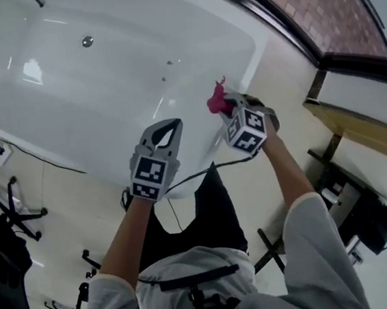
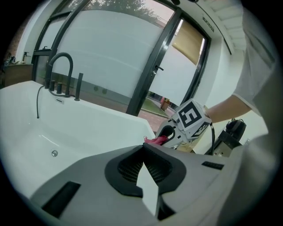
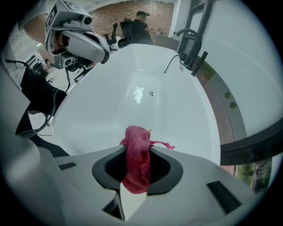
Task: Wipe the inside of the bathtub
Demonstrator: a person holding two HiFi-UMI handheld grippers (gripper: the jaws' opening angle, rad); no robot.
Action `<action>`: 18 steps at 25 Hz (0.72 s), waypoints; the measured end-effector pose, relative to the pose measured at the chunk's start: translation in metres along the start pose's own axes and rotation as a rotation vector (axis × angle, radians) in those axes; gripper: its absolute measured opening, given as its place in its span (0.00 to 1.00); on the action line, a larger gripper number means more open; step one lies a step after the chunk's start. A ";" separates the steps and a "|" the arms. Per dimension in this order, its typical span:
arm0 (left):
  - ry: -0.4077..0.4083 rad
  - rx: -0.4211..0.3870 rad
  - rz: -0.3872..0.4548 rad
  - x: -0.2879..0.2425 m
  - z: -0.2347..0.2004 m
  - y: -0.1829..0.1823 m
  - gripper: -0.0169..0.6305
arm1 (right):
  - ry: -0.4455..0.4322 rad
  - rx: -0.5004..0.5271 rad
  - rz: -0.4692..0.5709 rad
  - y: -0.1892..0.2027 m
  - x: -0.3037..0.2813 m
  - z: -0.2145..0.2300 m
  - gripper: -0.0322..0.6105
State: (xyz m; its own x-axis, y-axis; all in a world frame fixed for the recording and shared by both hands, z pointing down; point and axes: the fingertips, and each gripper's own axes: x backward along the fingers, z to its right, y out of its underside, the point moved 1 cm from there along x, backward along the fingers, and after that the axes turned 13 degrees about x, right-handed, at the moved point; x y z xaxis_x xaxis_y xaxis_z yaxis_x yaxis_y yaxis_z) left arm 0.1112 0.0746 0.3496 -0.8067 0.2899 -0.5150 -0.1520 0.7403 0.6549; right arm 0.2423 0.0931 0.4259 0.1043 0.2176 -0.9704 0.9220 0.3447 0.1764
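Right gripper [image 3: 137, 151] clamps the pink cloth [image 3: 135, 137] above the bathtub [image 1: 98, 85]; left gripper [image 2: 143, 151] closed, empty.

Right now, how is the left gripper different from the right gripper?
The right gripper clamps a pink cloth in its jaws; the left gripper holds nothing. The left gripper's jaws touch tip to tip, while the right gripper's jaws are kept apart by the cloth. Both hang above the white bathtub.

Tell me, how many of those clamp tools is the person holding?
2. The left gripper, shut and empty, hovers above the bathtub rim; the right gripper beside it grips a pink cloth. No others show.
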 end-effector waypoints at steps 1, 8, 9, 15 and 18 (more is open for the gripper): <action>0.004 0.005 0.005 -0.009 -0.001 0.007 0.03 | -0.005 0.022 -0.019 0.004 -0.008 0.001 0.20; -0.013 0.031 0.002 -0.061 -0.013 0.043 0.03 | -0.091 0.138 -0.129 0.024 -0.041 0.011 0.20; -0.015 0.043 0.002 -0.067 -0.018 0.044 0.03 | -0.103 0.159 -0.148 0.023 -0.045 0.013 0.20; -0.029 0.086 0.007 -0.096 -0.041 0.046 0.03 | -0.191 0.298 -0.266 0.030 -0.072 0.019 0.20; -0.039 0.109 0.013 -0.104 -0.051 0.046 0.03 | -0.301 0.382 -0.351 0.039 -0.083 0.014 0.20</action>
State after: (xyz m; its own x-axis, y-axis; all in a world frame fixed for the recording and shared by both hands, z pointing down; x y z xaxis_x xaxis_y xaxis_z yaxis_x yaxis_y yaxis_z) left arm 0.1591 0.0479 0.4616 -0.7850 0.3222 -0.5292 -0.0765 0.7972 0.5988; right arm 0.2745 0.0754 0.5112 -0.1812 -0.1375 -0.9738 0.9834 -0.0160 -0.1807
